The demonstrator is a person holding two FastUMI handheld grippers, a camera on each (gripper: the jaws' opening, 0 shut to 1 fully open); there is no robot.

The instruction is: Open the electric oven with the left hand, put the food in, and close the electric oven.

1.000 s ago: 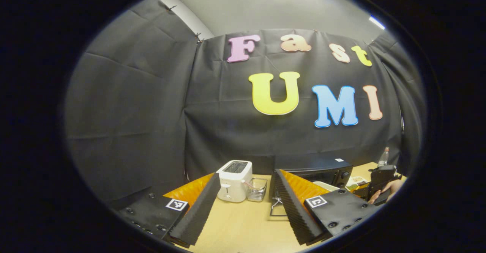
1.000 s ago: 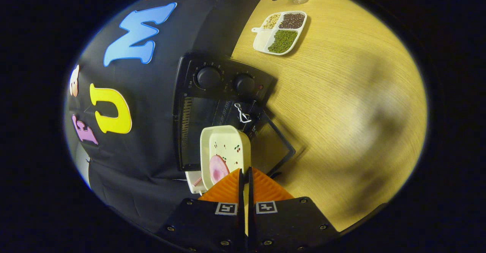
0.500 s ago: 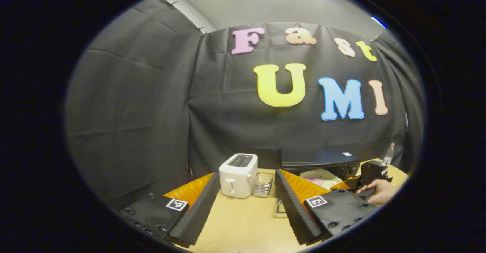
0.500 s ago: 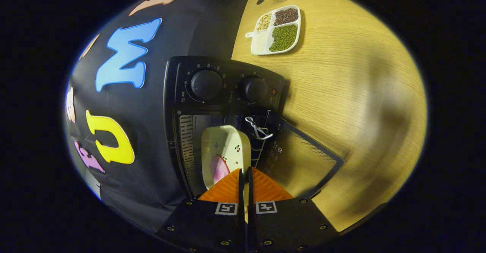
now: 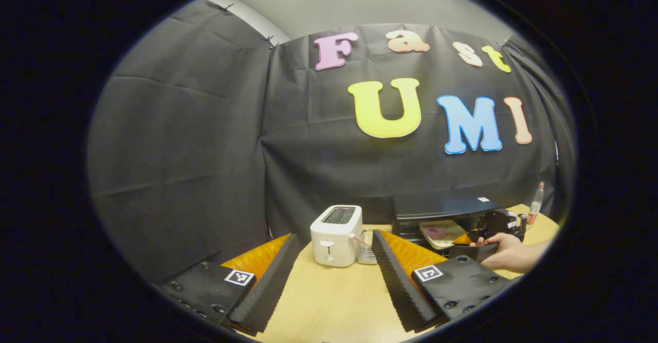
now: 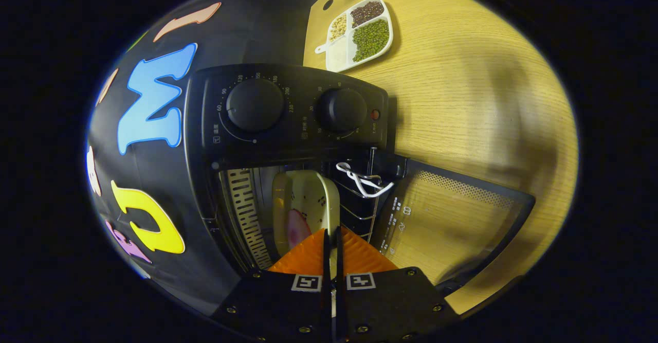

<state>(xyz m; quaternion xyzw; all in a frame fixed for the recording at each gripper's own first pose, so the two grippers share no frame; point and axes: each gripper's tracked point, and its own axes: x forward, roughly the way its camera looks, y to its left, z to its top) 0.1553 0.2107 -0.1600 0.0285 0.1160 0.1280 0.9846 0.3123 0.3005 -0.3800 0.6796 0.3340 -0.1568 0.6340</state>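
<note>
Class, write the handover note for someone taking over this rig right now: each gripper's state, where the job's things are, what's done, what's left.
Left gripper: open, holding nothing, above the table near the toaster.
Right gripper: shut on the dish rim, dish partly inside the oven.
Oven door: open, folded down.
Food: pink piece in the dish.
Done: door opened, dish entering.
Left: set the dish on the rack, release, withdraw, close the door.

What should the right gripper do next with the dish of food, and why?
Probably push a little deeper, then set it down on the rack. The right gripper is shut on the rim of the dish, which is only partly inside the electric oven; its door lies open. The left gripper waits open, away from the oven.
</note>
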